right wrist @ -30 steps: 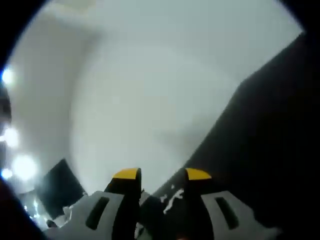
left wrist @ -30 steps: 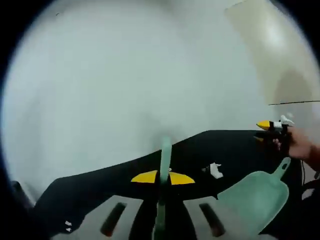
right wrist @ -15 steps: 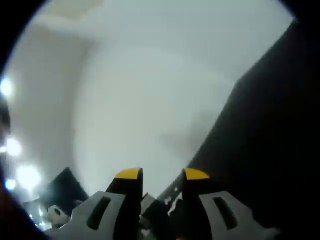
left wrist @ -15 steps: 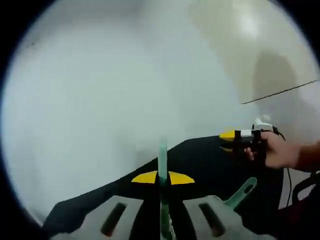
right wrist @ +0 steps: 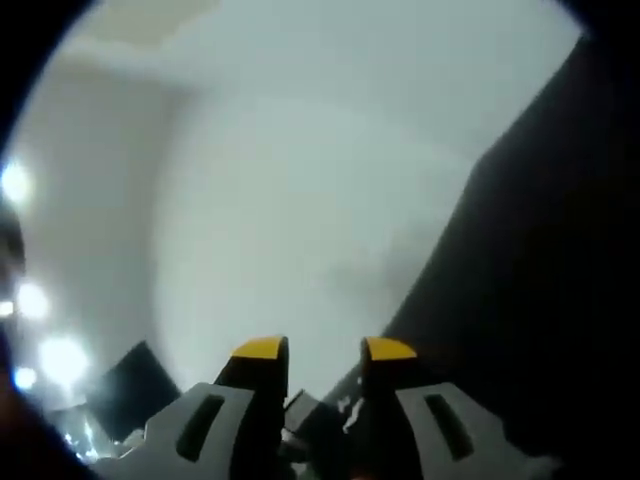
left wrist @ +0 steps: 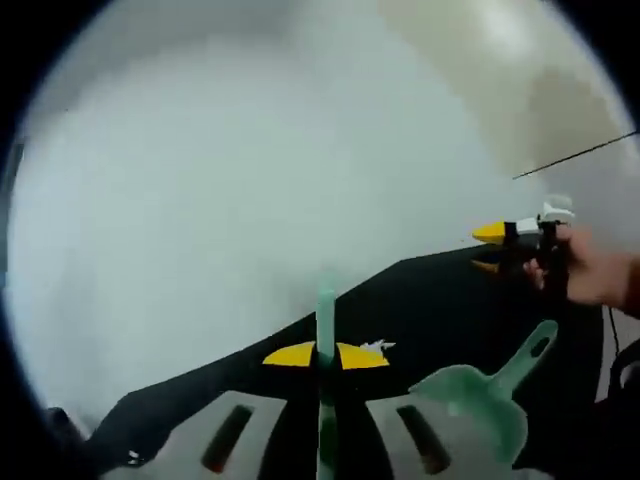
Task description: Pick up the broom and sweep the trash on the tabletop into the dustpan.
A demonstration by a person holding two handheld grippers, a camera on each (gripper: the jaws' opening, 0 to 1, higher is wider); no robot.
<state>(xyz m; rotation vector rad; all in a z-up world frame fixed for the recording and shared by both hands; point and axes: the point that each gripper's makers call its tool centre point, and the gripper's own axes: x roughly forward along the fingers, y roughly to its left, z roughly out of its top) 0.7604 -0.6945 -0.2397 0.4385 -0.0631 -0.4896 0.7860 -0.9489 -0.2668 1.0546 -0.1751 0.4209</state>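
Observation:
My left gripper (left wrist: 325,356) is shut on the thin green broom handle (left wrist: 326,315), which stands up between its yellow-tipped jaws. A white scrap of trash (left wrist: 378,347) lies on the black tabletop (left wrist: 440,300) just right of the jaw tips. The green dustpan (left wrist: 470,405) rests at the lower right, its handle pointing up and right. Beyond it, a hand (left wrist: 595,277) holds my right gripper (left wrist: 487,248), its yellow tips apart. In the right gripper view, the right gripper (right wrist: 325,348) is open, with small white bits (right wrist: 350,412) low between its jaws.
A pale wall lies behind the table in both views. The black tabletop (right wrist: 540,300) runs up the right side of the right gripper view. A tiny white scrap (left wrist: 133,458) sits near the table's lower left edge. Bright lights glow at the left (right wrist: 60,360).
The left gripper view has shifted, bringing more of the dustpan and a white scrap back into the picture. The left gripper stays shut on the broom handle. The right gripper view is nearly the same.

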